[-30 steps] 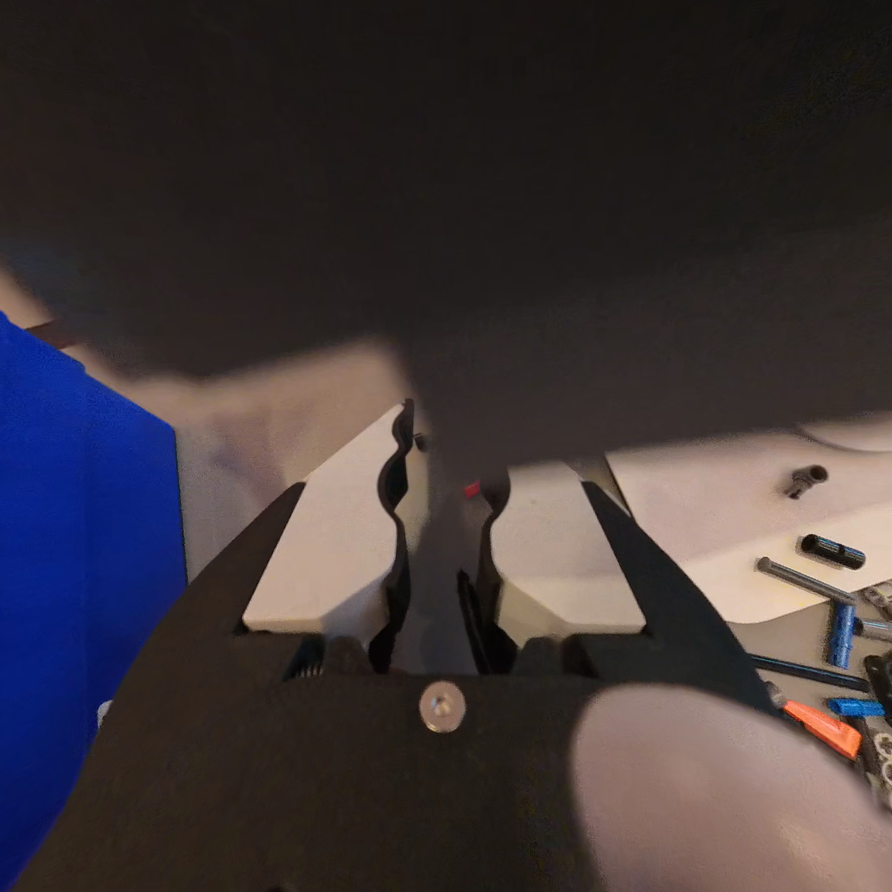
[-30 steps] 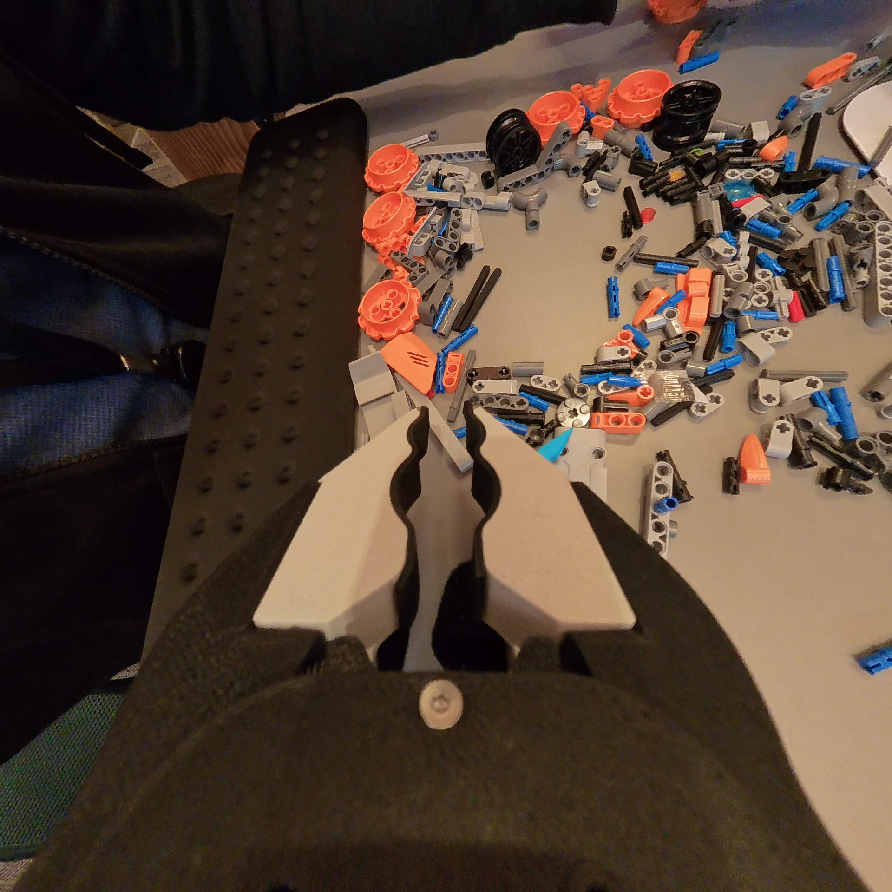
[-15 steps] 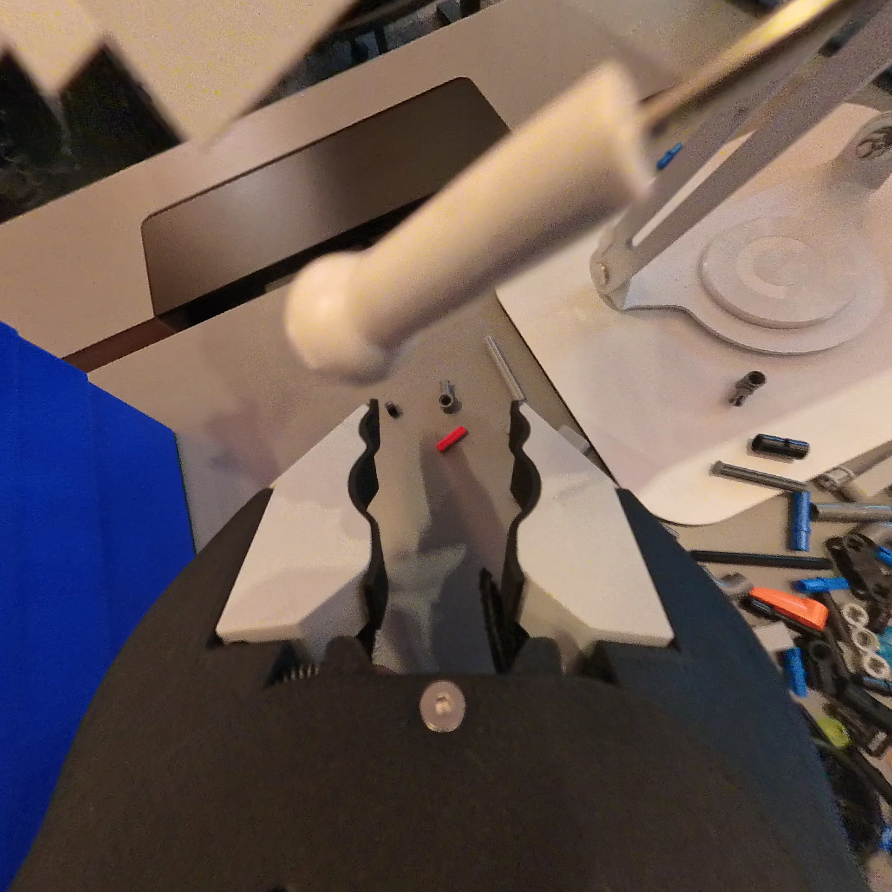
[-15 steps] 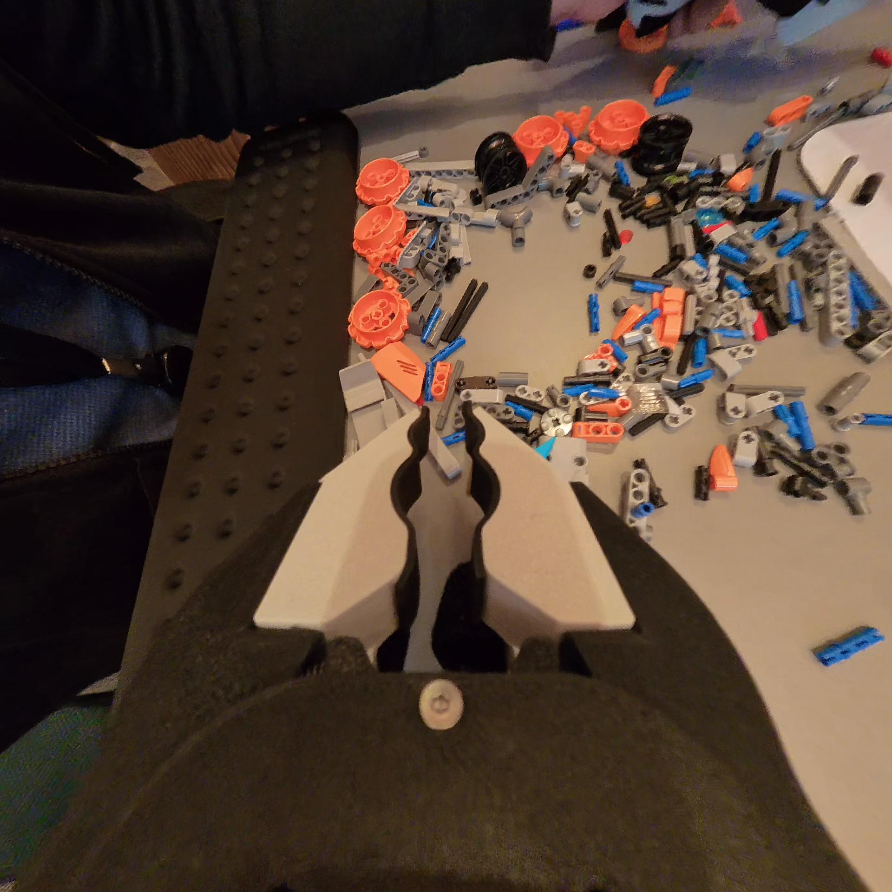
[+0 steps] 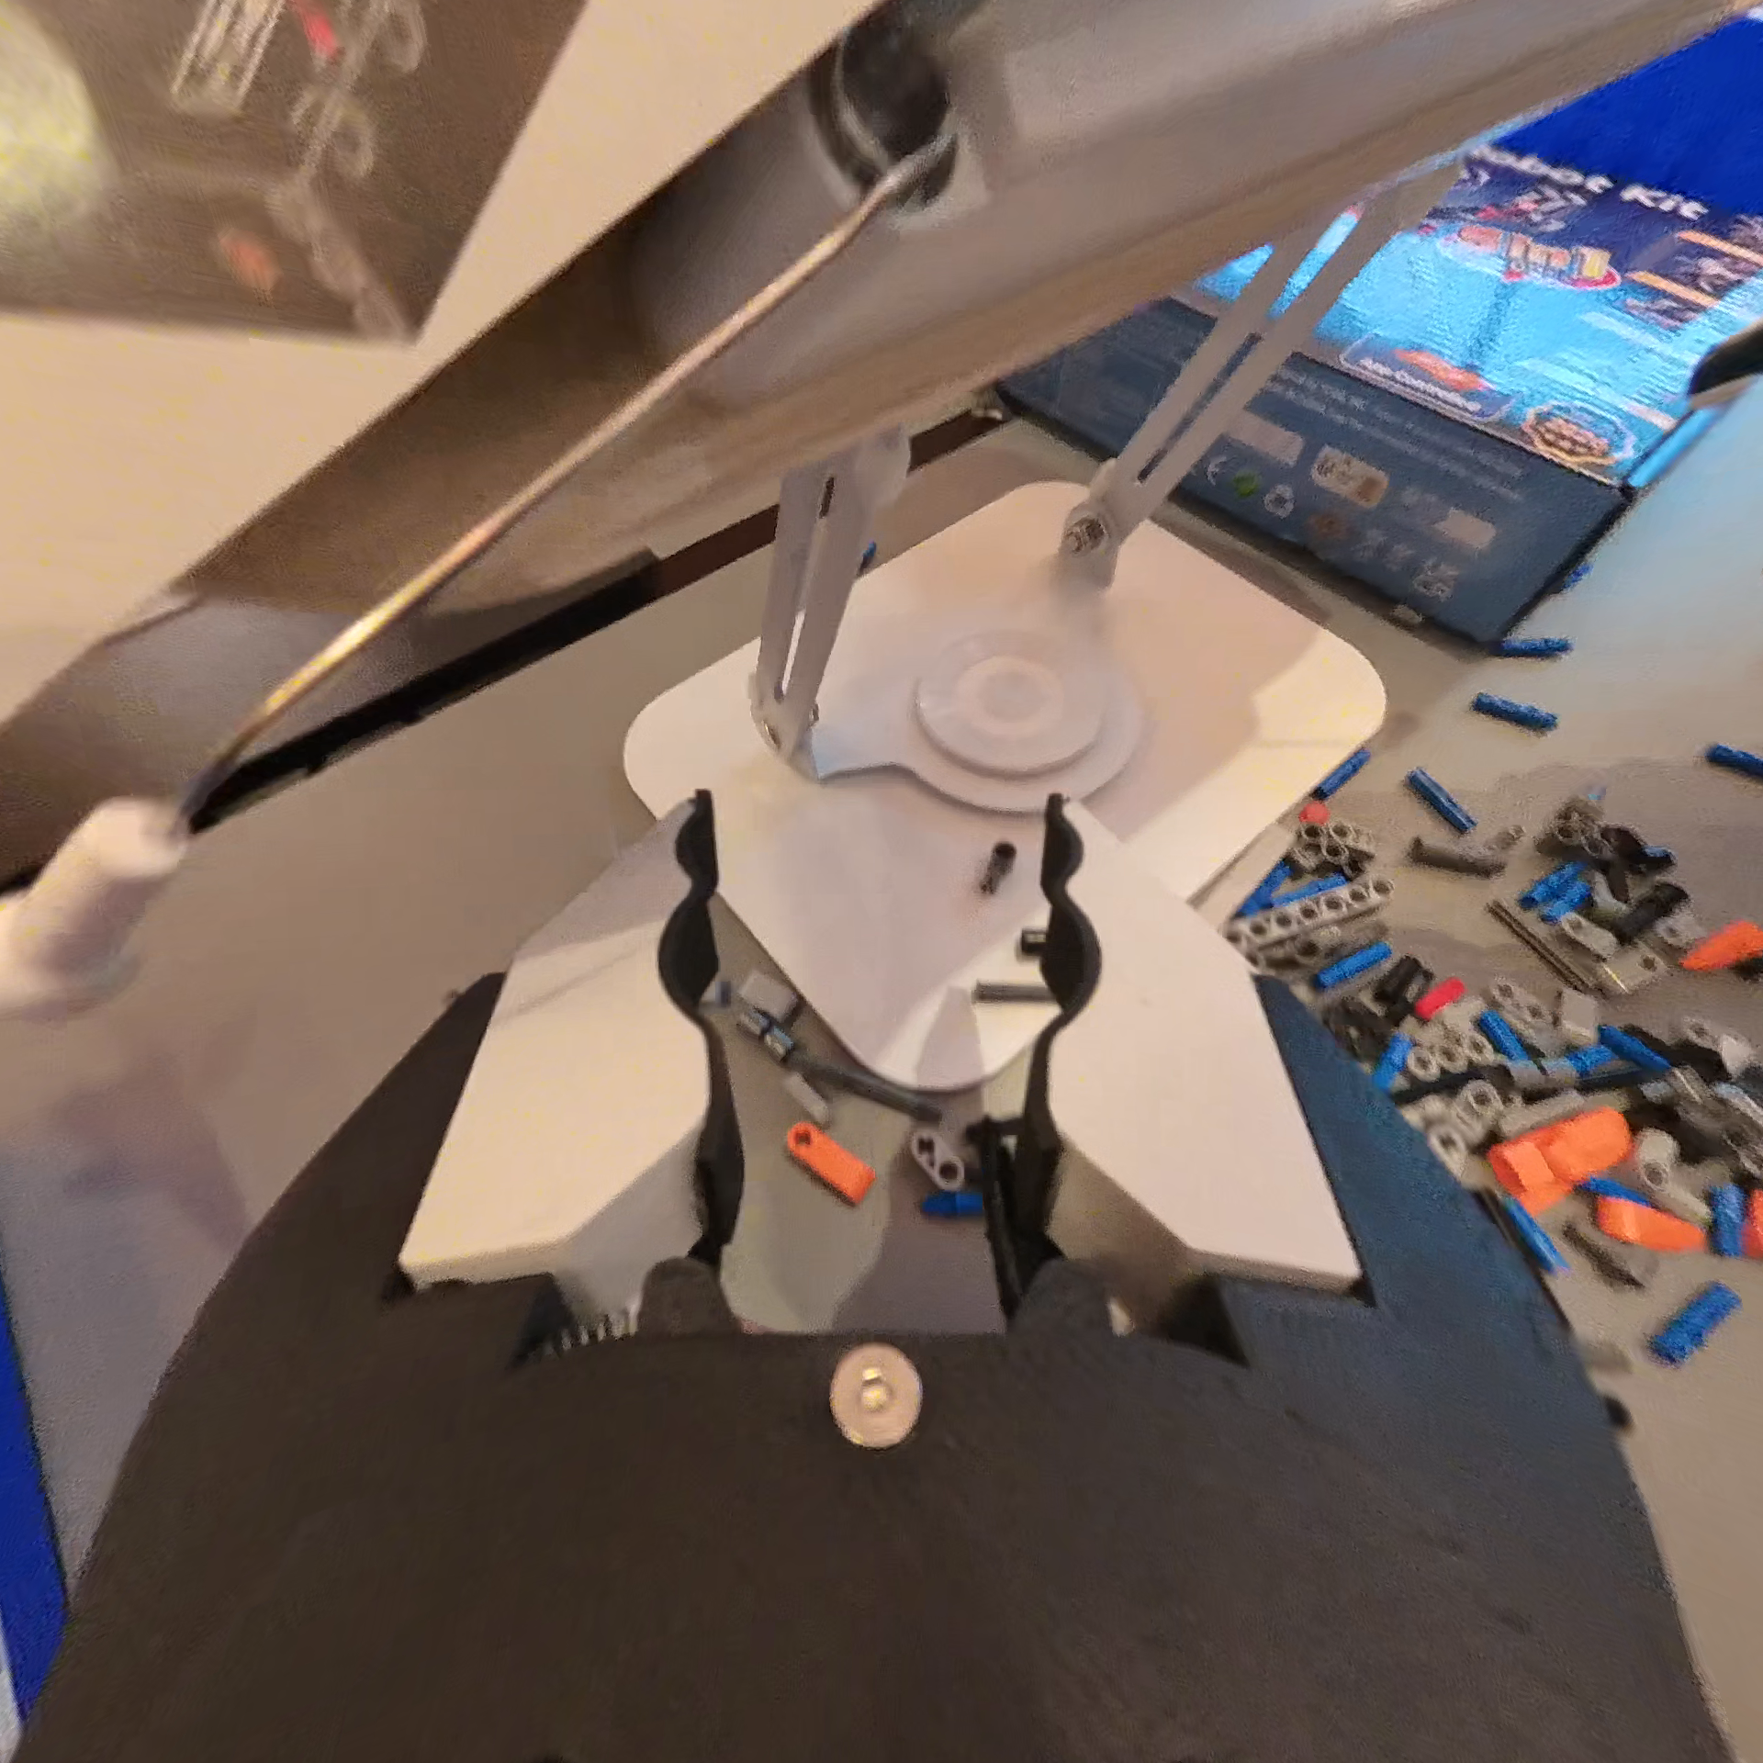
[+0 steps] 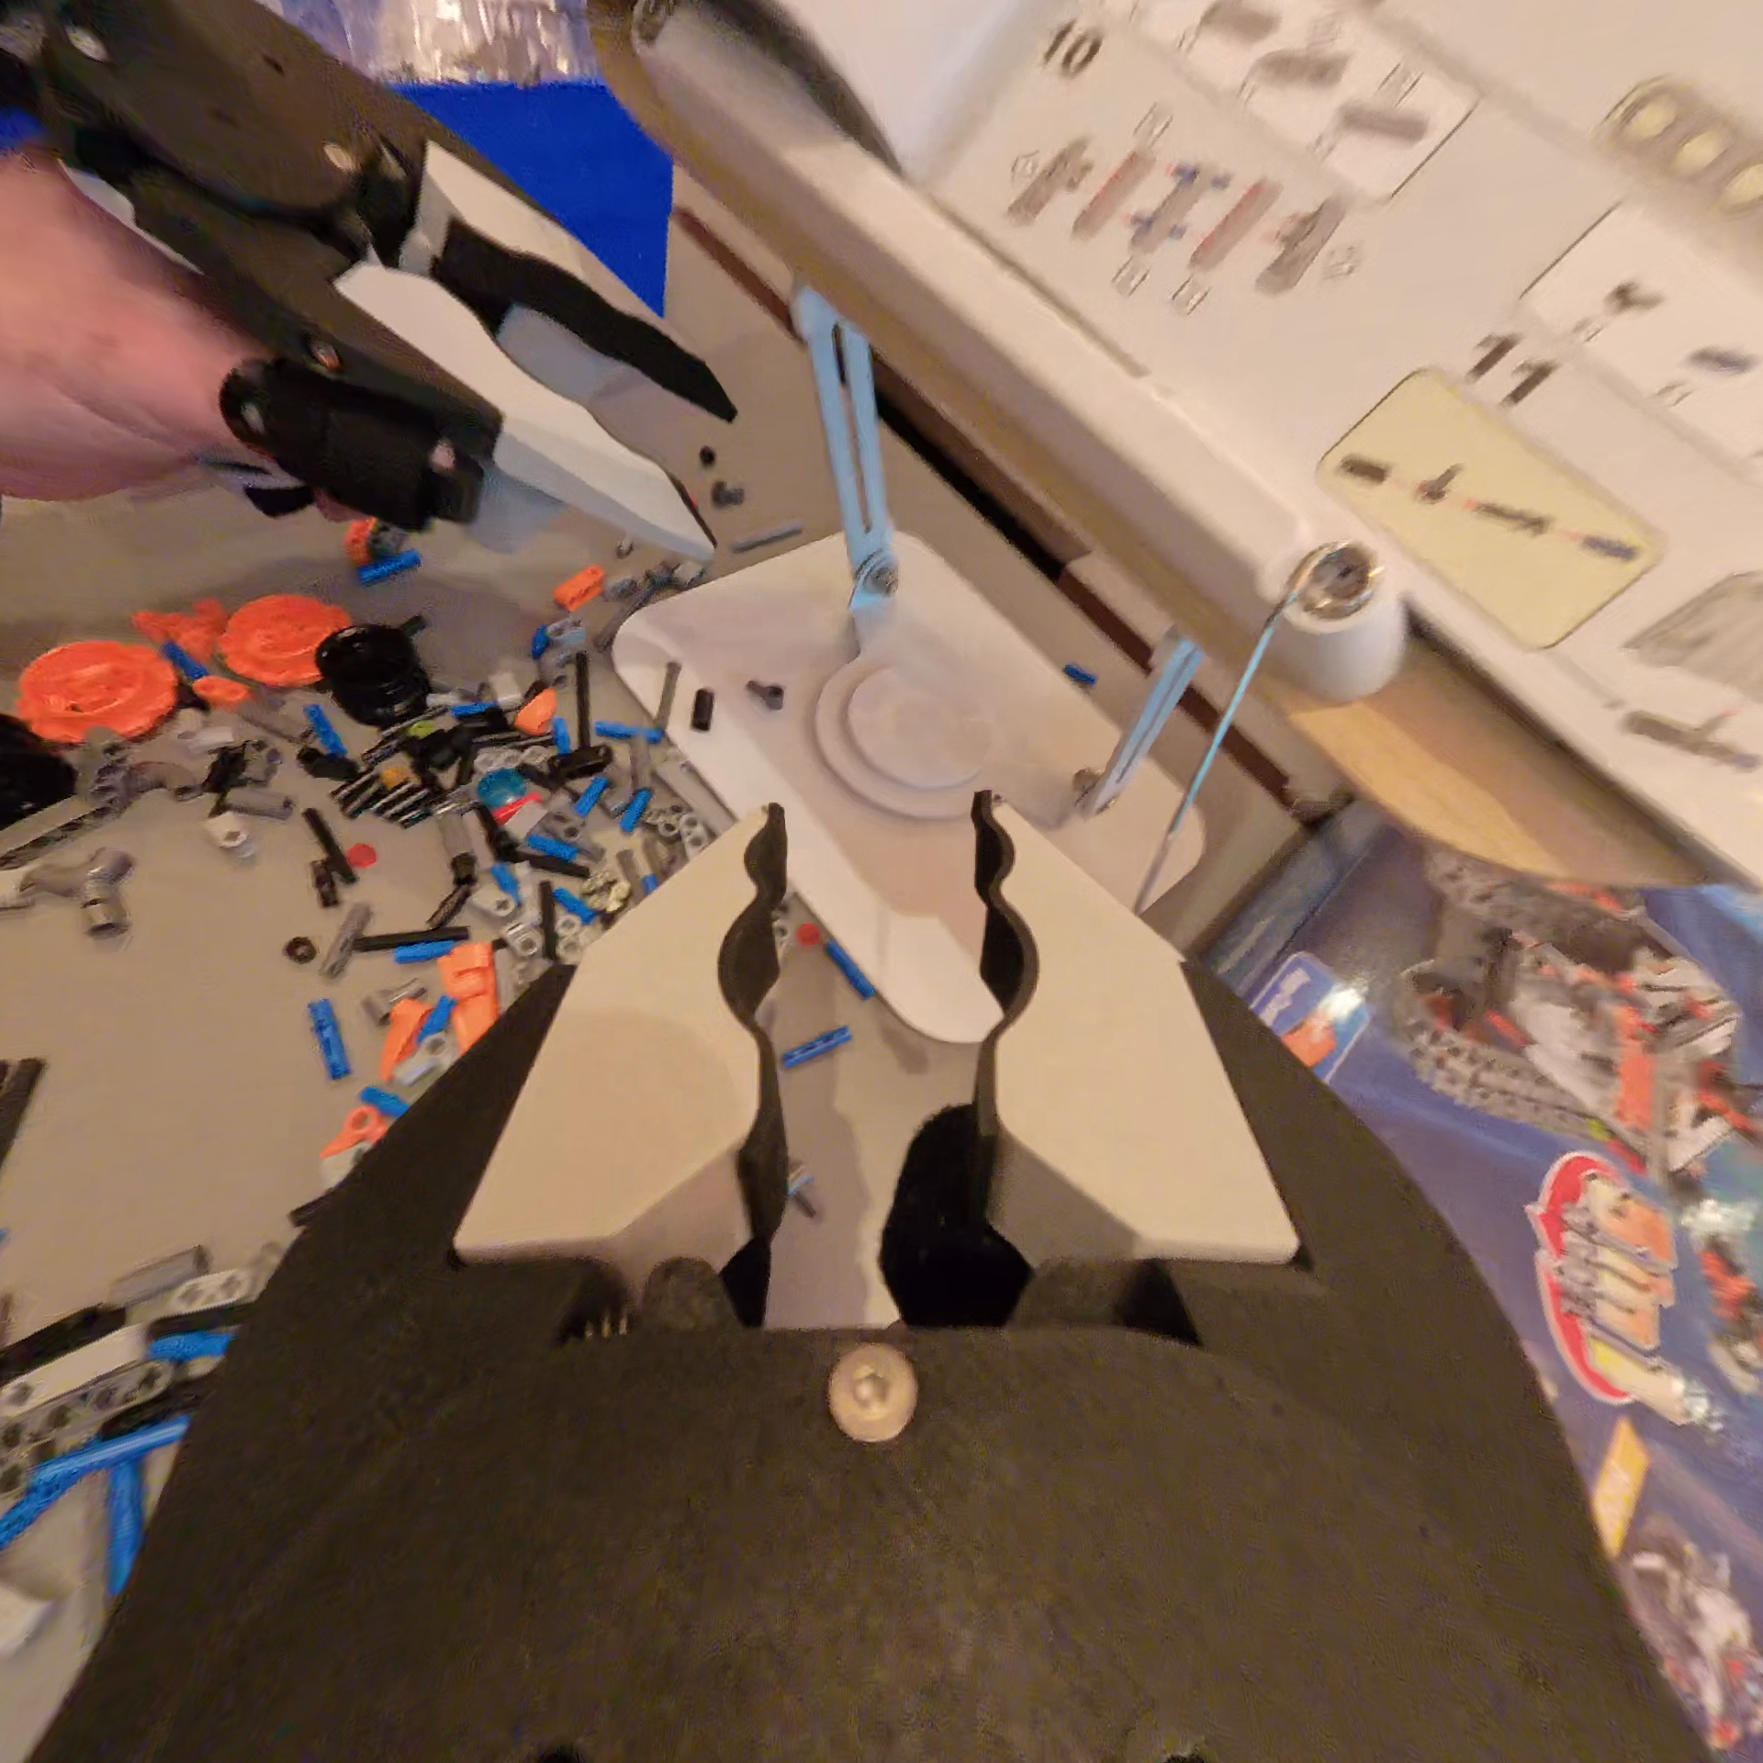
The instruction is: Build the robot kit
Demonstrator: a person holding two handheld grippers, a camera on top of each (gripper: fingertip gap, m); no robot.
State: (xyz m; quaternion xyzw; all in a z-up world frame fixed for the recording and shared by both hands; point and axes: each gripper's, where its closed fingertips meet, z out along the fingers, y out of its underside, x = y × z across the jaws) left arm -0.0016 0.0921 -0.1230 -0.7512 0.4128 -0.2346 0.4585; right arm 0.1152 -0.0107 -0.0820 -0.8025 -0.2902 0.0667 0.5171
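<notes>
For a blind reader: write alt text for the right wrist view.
The right hand-held gripper hangs open and empty over the white stand base of a book holder. At upper left, the left hand-held gripper points at the base; small building pieces litter the grey table, and a blue kit box lies right.

Matt, grainy black plastic formed the left gripper (image 5: 873, 820) and right gripper (image 6: 876, 816), each with smooth pale fingers (image 6: 1097, 1030) and a bright metal screw (image 6: 871, 1392). The white stand base (image 5: 1240, 668) looked smooth, beside a glossy printed cardboard box (image 6: 1574, 1097) and shiny plastic building pieces (image 6: 401, 763).
</notes>
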